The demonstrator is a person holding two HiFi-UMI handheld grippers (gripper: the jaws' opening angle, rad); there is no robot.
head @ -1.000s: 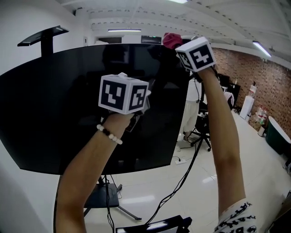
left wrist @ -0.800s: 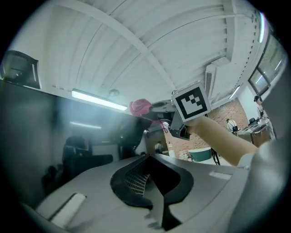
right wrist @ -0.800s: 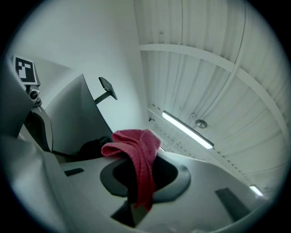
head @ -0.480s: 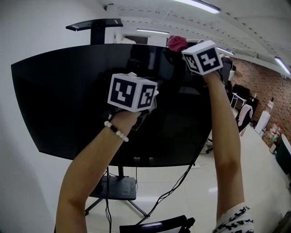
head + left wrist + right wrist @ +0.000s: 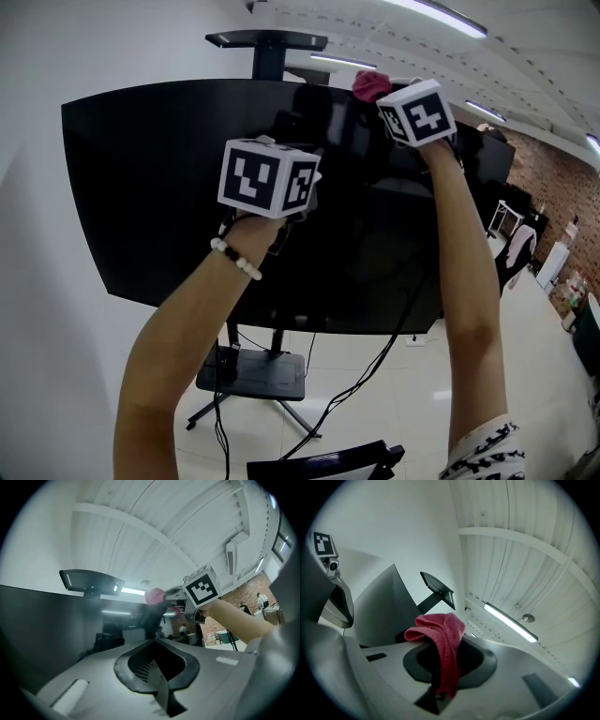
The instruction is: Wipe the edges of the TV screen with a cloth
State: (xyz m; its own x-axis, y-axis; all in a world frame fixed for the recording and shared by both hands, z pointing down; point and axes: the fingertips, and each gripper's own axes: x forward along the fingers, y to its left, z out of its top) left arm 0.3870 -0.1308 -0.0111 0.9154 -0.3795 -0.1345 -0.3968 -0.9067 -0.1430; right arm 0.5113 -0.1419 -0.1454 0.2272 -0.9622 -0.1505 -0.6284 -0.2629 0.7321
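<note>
Our right gripper (image 5: 443,679) clamps the red cloth (image 5: 440,632), bunched just ahead of it at the TV (image 5: 169,187) top edge, so we should press lightly and evenly along the rim, while our left gripper (image 5: 159,674), jaws together and empty, hangs lower left.

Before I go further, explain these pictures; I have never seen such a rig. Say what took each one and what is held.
No robot here: a person holds a hand-held gripper in each hand. The head view, from a camera on the person's head, shows both tools raised to a black TV screen on a floor stand. The marker cubes belong to the tools. The other two pictures come from cameras riding on the tools, looking along their jaws. The right hand-held gripper is shut on a red cloth, held at the screen's top edge. The left hand-held gripper has its jaws together on nothing, in front of the screen.
</note>
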